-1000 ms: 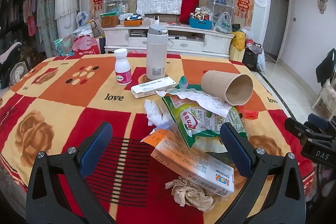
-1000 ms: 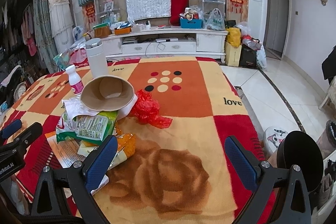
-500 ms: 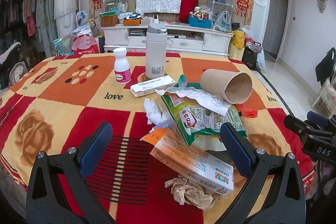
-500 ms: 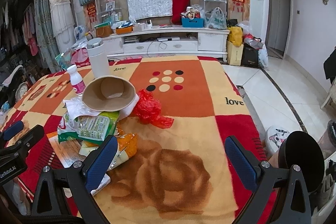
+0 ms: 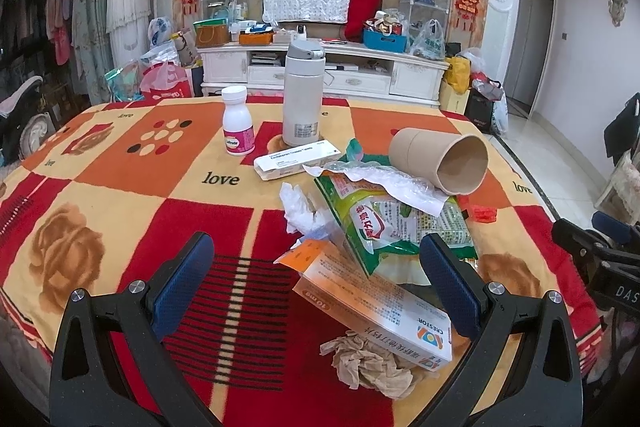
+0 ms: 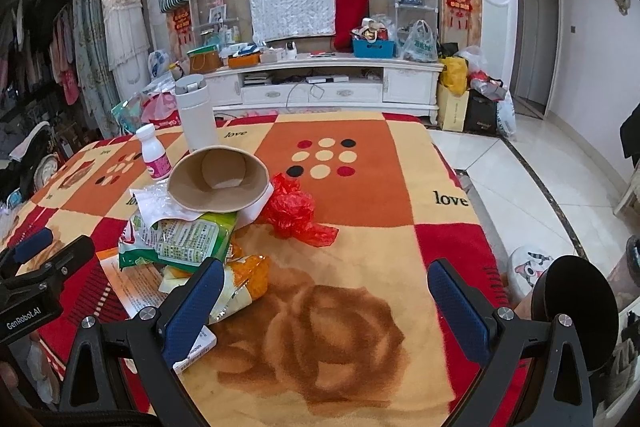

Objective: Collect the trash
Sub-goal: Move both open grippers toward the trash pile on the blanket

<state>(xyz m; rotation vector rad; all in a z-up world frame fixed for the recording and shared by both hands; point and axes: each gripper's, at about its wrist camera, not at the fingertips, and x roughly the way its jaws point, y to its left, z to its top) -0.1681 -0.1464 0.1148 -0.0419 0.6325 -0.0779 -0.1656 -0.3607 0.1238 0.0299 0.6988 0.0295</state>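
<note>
Both pairs of fingers stand spread wide and empty above the patterned blanket (image 5: 120, 187). The left gripper (image 5: 316, 283) frames the trash heap: the orange medicine box (image 5: 376, 303) and the crumpled brown tissue (image 5: 368, 367) lie between its fingertips, the green snack bag (image 5: 400, 223) and the white tissue (image 5: 300, 211) just beyond them, the tipped paper cup (image 5: 444, 163) farther off toward the right finger. Only this view shows the white carton (image 5: 298, 161) beyond the heap. The right gripper (image 6: 324, 299) has the heap at its left finger and bare blanket between its tips; only here does the red plastic wrapper (image 6: 294, 211) show fully, beside the cup. The thermos (image 5: 302, 95) and the pill bottle (image 5: 237, 121) stand upright beyond everything.
</note>
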